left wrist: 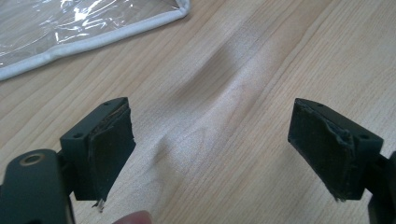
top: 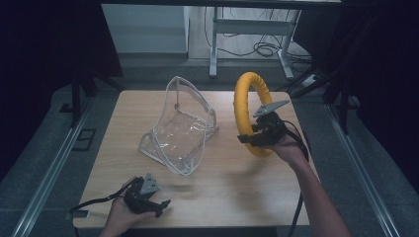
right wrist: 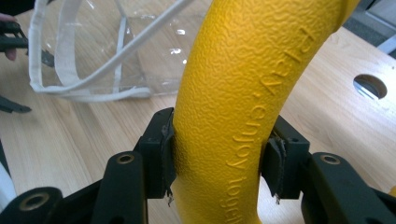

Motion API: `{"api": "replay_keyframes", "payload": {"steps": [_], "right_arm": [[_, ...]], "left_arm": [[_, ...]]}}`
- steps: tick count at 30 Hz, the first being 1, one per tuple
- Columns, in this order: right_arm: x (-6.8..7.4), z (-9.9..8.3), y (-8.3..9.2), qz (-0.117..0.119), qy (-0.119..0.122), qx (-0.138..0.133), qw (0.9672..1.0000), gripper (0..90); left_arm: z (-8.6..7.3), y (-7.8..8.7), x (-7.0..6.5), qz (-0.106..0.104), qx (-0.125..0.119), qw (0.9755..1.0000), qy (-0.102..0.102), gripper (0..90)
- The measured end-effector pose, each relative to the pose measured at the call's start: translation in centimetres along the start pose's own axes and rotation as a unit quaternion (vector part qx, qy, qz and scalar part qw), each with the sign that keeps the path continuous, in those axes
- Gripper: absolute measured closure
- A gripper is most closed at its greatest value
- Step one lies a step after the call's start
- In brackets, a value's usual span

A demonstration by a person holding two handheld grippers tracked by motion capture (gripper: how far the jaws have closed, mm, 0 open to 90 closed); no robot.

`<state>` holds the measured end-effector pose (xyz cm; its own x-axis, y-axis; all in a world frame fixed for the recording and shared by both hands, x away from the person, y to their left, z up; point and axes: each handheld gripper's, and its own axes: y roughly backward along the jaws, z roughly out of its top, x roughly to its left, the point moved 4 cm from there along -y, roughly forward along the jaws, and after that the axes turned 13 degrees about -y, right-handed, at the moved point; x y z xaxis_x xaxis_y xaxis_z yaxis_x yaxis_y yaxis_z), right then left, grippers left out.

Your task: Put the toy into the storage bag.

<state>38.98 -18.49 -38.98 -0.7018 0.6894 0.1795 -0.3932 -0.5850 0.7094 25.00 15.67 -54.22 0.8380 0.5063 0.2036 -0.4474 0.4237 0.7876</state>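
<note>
A thick yellow ring [top: 245,109] stands on edge above the right side of the wooden table [top: 222,177], raised off it. My right gripper [top: 253,138] is shut on the ring's lower part; in the right gripper view both pads press the yellow ring [right wrist: 233,107], which bears raised lettering. A clear plastic bag with white trim [top: 180,128] sits open at the table's middle, and its trim [left wrist: 93,39] crosses the top left of the left gripper view. My left gripper [top: 160,206] rests near the front left edge, open, with bare wood between its fingers [left wrist: 109,149].
A round cable hole [right wrist: 370,86] sits in the table behind the ring. Dark curtains flank the table. A desk frame [top: 247,29] and loose cables [top: 267,49] lie on the floor beyond the far edge.
</note>
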Motion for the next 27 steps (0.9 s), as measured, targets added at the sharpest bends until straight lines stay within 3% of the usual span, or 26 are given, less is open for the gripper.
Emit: {"api": "replay_keyframes", "payload": {"steps": [15, 27], "right_arm": [[1.3, 0.9, 1.0, 0.032, 0.0, -0.055, 0.998, 50.6], [2.3, 1.5, 1.2, 0.051, 0.001, -0.079, 0.9956, 50.4]], "left_arm": [[0.0, -0.1, 0.0, 0.001, 0.0, 1.0, 0.0, 14.2], [0.0, -0.1, 0.0, 0.001, -0.001, 1.0, 0.001, 14.2]]}}
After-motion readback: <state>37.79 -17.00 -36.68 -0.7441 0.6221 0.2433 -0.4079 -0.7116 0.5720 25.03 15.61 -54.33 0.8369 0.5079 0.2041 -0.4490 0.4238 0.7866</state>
